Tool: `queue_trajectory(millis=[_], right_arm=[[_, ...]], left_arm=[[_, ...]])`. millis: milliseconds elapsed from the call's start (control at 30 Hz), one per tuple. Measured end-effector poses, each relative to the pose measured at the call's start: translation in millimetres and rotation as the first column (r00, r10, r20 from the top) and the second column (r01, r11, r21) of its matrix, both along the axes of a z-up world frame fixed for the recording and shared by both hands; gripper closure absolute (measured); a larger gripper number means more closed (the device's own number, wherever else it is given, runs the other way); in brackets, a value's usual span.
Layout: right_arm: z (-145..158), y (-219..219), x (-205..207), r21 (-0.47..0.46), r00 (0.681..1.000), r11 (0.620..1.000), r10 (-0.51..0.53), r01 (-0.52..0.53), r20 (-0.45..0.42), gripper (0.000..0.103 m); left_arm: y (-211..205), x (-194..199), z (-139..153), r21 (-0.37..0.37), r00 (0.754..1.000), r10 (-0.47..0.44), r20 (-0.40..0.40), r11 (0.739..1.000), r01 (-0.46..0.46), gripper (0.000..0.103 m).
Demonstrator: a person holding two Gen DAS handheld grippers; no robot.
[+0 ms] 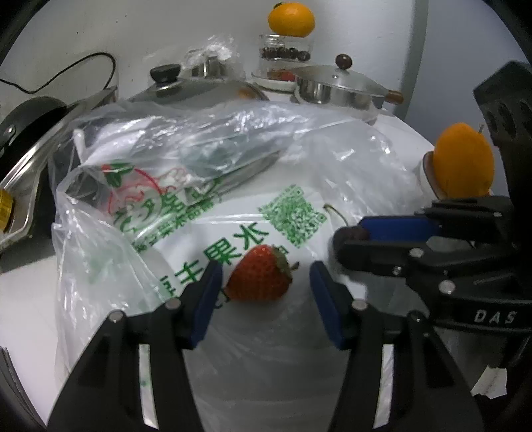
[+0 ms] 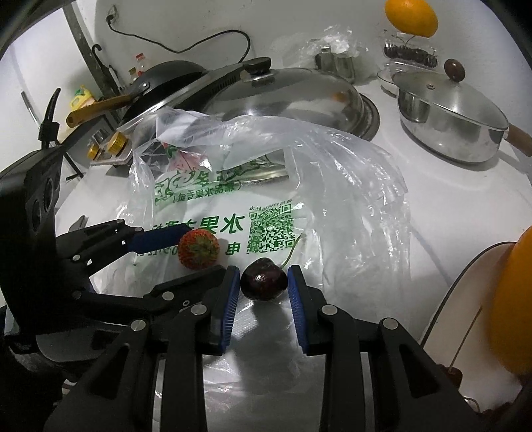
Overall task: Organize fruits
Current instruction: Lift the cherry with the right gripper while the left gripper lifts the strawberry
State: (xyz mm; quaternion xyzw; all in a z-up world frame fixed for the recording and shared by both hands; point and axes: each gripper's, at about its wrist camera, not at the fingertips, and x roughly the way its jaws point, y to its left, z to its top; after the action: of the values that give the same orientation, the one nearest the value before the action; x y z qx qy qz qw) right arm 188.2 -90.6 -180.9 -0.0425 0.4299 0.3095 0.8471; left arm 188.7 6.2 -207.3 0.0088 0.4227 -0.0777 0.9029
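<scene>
With both fruits lying on the printed clear plastic bag, the left gripper is standing wide around the red strawberry and the right gripper is bracketing the dark round cherry narrowly, seemingly just short of contact, so each should be closing gently to avoid bruising.

Black claw arms, blue ribbed pads, silver rivets

Two oranges, one on the jar and one beside the bag, one strawberry, one cherry, one plastic bag, two lidded pots, one frying pan.
</scene>
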Motion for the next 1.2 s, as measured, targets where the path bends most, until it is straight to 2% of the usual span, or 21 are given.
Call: queue_trajectory(millis=[233, 767, 833, 1200], right_arm=[[-3.5, 5.1, -1.0, -0.017, 1.000, 1.000, 0.012, -0.012, -0.004, 0.071], [-3.6, 7.0, 2.1, -0.012, 1.000, 1.000, -0.023, 0.023, 0.012, 0.071], [-0.7, 6.4, -0.3, -0.010, 0.999, 1.000, -0.024, 0.024, 0.022, 0.075], [16.4, 7.8, -19.0, -0.005, 0.998, 1.000, -0.004, 0.004, 0.062, 0.075]], left_arm=[[7.2, -0.4, -1.1, -0.018, 1.000, 0.017, 0.011, 1.000, -0.017, 0.062], [14.4, -10.4, 5.0, -0.062, 0.999, 0.014, 0.030, 0.998, -0.012, 0.063], [15.1, -12.4, 6.9, -0.066, 0.999, 0.014, 0.033, 0.998, -0.012, 0.063], [18.0, -28.0, 23.2, -0.080, 0.997, 0.025, 0.066, 0.997, -0.020, 0.063]])
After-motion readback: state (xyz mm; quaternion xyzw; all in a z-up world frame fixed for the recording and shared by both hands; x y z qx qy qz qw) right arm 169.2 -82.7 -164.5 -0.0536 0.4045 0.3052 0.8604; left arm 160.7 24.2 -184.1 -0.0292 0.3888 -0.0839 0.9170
